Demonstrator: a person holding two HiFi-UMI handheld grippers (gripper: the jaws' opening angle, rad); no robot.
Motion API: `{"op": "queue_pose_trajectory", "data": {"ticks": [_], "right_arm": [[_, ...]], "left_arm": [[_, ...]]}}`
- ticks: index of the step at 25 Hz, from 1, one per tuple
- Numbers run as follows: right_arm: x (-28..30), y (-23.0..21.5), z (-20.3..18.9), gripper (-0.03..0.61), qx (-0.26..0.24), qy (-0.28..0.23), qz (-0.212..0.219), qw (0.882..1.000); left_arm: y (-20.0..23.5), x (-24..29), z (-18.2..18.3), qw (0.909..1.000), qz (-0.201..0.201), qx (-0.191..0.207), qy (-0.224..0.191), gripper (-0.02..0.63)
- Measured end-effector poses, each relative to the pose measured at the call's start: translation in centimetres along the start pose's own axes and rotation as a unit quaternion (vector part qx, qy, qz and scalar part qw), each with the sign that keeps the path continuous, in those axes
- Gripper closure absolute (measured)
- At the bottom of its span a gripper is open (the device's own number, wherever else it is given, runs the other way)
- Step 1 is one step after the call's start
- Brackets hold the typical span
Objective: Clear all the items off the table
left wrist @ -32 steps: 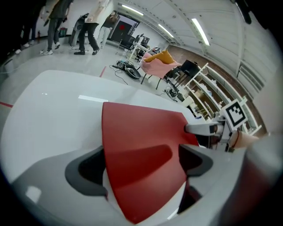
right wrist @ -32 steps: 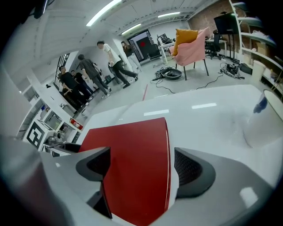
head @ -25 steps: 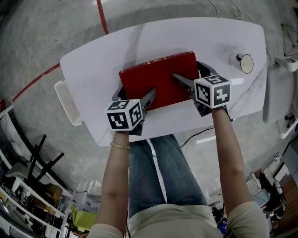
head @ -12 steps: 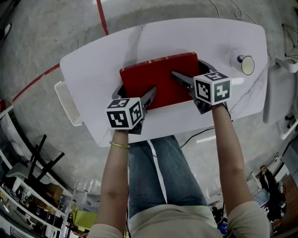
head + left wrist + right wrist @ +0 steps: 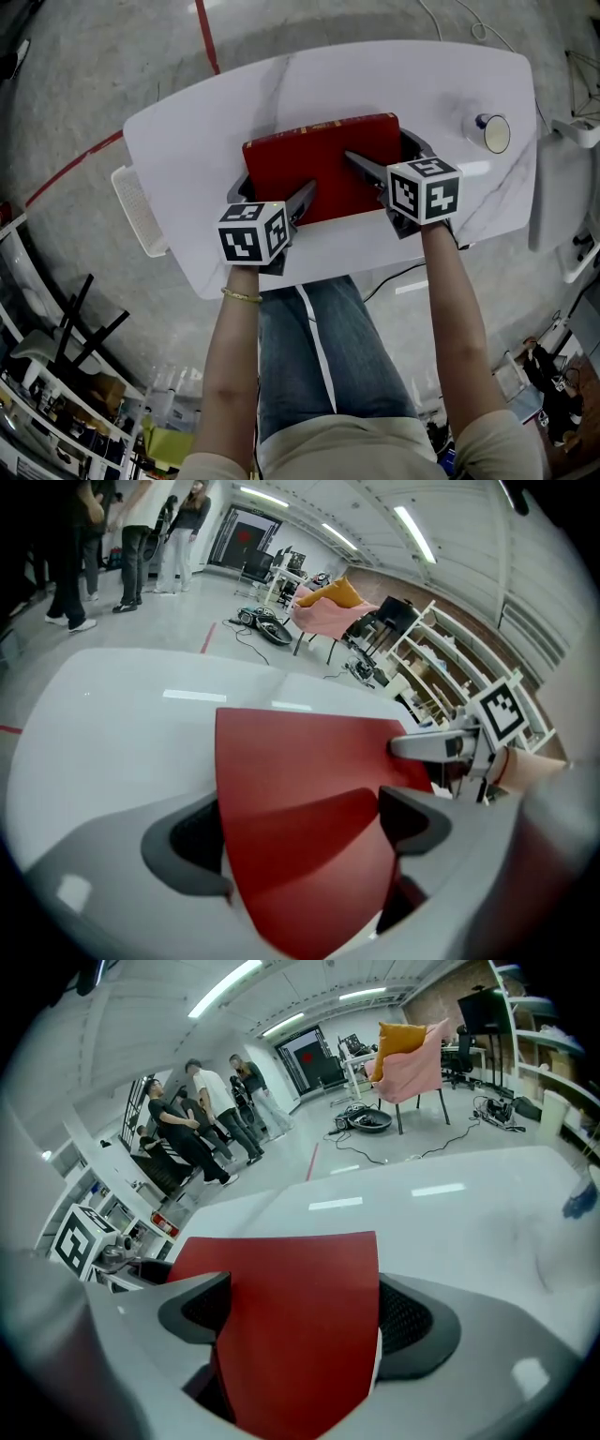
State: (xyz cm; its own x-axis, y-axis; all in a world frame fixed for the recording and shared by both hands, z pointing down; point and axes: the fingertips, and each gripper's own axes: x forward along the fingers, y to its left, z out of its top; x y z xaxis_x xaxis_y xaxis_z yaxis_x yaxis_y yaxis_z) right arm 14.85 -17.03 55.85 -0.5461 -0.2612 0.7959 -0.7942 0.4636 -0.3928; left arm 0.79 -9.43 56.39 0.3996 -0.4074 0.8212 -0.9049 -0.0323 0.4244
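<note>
Since the frame a second before, almost nothing had moved. Both grippers sat on the red book (image 5: 319,164) as they had, the right one a touch nearer me, and the book's far right corner had edged slightly rightward.

My left gripper (image 5: 302,199) was clamped on the book's near left corner, with the red cover filling the gap between its jaws. My right gripper (image 5: 361,167) was closed on the near right part in the same way, and a sliver of white pages showed under the cover there. The book lay in the middle of the table (image 5: 206,131), well apart from the cup (image 5: 494,130) at the far right. I could not tell whether it was off the surface yet.

I judged the step to be a two-handed lift. To do it well I would raise both grippers together and level, so the cover would not bend or slip from either grip. I would also keep the swing away from the cup.

The book's long axis ran left to right across the table, with its right end angled a little away from me. A thin pale line showed along the far long edge. I could not tell which side held the spine.
</note>
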Motion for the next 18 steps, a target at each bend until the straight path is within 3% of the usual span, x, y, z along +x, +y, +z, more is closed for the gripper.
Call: {"op": "queue_pose_trajectory", "data": {"ticks": [18], "right_arm": [[-3.0, 5.9, 1.6, 0.098, -0.06, -0.036, -0.018, 0.997]], "left_arm": [[0.9, -5.5, -0.9, 0.9993, 0.007, -0.003, -0.036, 0.114]]}}
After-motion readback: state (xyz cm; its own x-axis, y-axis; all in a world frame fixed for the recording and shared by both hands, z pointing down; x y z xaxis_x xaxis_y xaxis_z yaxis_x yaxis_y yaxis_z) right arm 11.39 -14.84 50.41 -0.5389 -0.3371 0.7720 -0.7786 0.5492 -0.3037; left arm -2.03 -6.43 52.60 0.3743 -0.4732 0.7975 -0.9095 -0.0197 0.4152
